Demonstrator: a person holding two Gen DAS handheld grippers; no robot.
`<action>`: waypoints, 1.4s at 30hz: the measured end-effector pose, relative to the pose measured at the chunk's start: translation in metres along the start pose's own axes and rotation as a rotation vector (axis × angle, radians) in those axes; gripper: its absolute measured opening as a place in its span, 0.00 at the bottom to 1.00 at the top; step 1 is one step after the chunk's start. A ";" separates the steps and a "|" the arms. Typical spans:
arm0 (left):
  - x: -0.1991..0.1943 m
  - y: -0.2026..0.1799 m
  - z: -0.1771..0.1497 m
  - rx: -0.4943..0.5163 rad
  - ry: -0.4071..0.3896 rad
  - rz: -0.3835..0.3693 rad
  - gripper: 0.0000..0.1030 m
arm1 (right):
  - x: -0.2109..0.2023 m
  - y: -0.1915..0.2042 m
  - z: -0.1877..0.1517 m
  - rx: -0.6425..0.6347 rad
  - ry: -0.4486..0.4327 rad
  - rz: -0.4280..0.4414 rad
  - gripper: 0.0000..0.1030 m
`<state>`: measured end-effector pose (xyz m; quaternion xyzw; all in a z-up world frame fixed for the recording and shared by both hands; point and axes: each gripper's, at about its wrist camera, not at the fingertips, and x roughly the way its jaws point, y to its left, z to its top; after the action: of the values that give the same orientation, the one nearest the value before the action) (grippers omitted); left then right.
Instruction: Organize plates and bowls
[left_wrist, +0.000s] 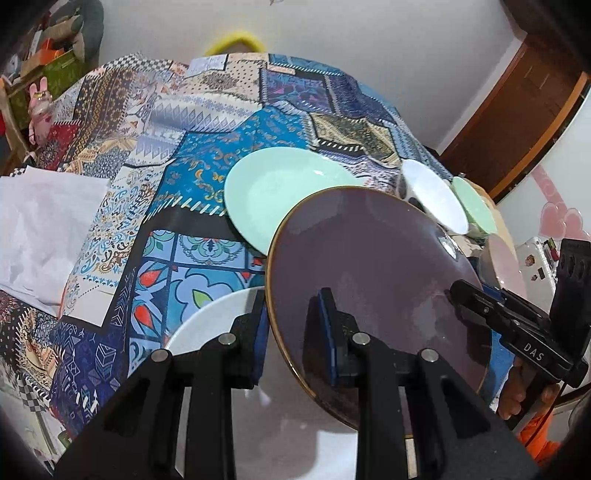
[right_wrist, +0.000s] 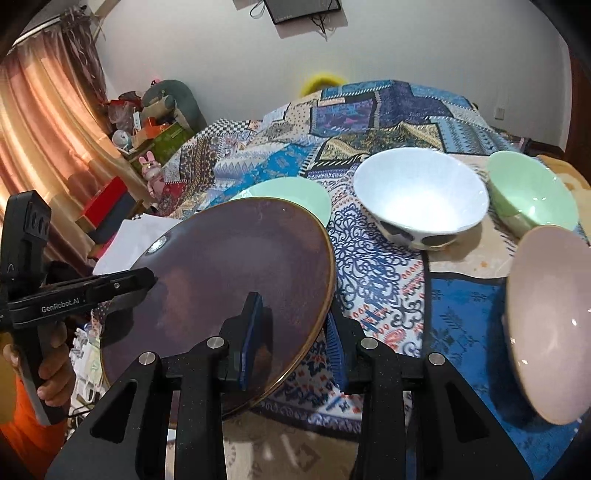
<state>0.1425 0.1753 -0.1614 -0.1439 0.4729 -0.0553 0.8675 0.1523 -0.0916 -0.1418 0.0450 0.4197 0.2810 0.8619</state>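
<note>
A large dark purple plate with a gold rim is held in the air above the patterned tablecloth by both grippers at opposite edges. My left gripper is shut on its left rim. My right gripper is shut on its right rim; the plate shows there too. A mint green plate lies behind it. A white plate lies below the left gripper. A white bowl, a green bowl and a pink bowl stand to the right.
White paper lies at the table's left side. Boxes and a pink rabbit toy clutter the area by the curtain. A wooden door is at the far right.
</note>
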 end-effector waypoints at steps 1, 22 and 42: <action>-0.004 -0.004 -0.001 0.004 -0.005 -0.002 0.24 | -0.003 0.000 -0.001 -0.001 -0.003 0.000 0.29; -0.044 -0.072 -0.037 0.053 -0.029 -0.028 0.24 | -0.060 -0.024 -0.030 -0.006 -0.064 -0.017 0.29; 0.001 -0.106 -0.058 0.085 0.088 -0.030 0.24 | -0.045 -0.073 -0.066 0.084 0.034 -0.042 0.29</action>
<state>0.0986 0.0623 -0.1596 -0.1112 0.5055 -0.0946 0.8504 0.1131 -0.1864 -0.1760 0.0675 0.4467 0.2454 0.8577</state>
